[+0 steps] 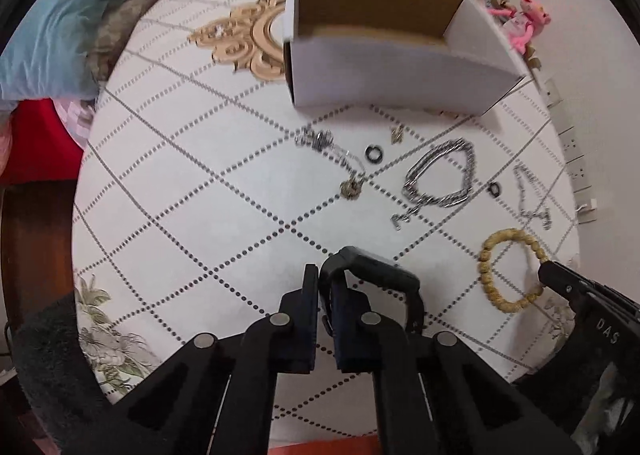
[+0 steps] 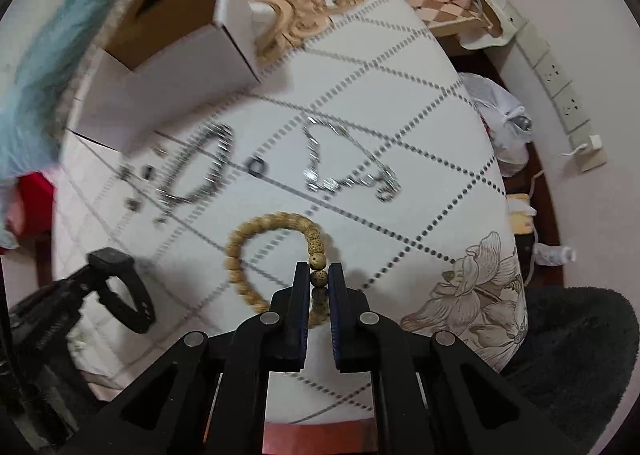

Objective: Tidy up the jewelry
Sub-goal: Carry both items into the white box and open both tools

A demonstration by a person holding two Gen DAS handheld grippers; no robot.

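Left gripper [image 1: 325, 287]: jaws nearly closed, pinching the strap of a black smartwatch-style wristband [image 1: 374, 275], near the front edge of the white dotted-diamond quilted tabletop [image 1: 180, 183]. The band loops up and to the right of the fingers.

Right gripper [image 2: 319, 275]: jaws narrowly parted, clamped on two beads of a tan wooden bead bracelet [image 2: 256, 251]. The rest of the loop lies on the tabletop, curving left and forward from the fingertips, towards the right edge.

Beyond both tools, mid-table: chunky silver chain bracelet [image 1: 440, 175], small black ring [image 1: 374, 153] left of it, second black ring [image 1: 495, 189] right of it, thin silver chain [image 2: 348, 171] further right, beaded chain with gold pendant [image 1: 340, 163] on the left.

Open white cardboard box with brown inside [image 1: 384, 67] sits at the far edge, apart from both grippers.
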